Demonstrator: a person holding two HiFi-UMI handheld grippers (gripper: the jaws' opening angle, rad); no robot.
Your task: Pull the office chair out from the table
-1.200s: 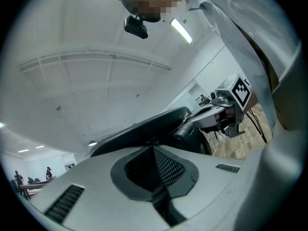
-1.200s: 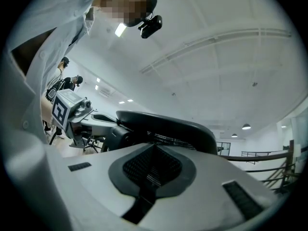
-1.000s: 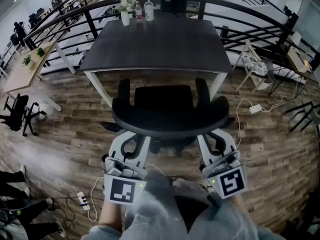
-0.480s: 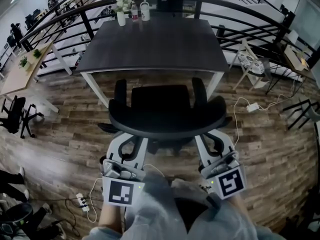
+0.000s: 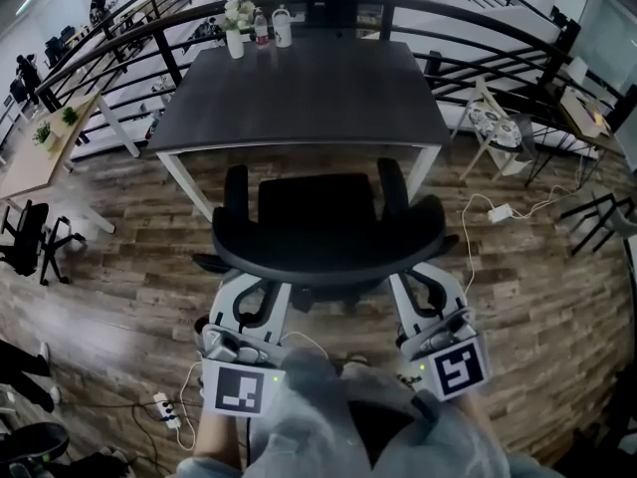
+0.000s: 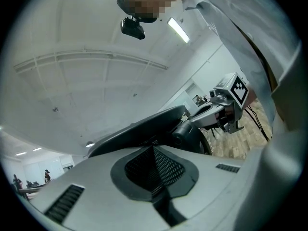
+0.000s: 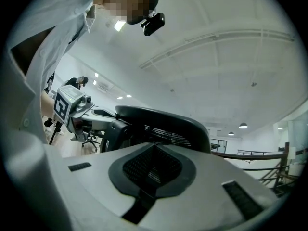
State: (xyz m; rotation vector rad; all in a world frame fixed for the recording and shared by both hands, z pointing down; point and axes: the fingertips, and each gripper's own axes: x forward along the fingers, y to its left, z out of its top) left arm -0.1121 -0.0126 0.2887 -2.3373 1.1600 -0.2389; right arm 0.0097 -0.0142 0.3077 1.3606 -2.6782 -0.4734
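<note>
Office chair (image 5: 328, 237) just beyond hand-held grippers (image 5: 255, 302) (image 5: 422, 297)

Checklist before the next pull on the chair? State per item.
1. The left gripper is shut on the backrest of the office chair: ok.
2. The right gripper is shut on the backrest: ok.
3. The armrests are clear of the table: ok, both show in front of its near edge.
4. Floor behind the chair is free: not ok, a power strip and its cable lie there.
5. The casters are free to roll: cannot tell, hidden under the chair.
</note>
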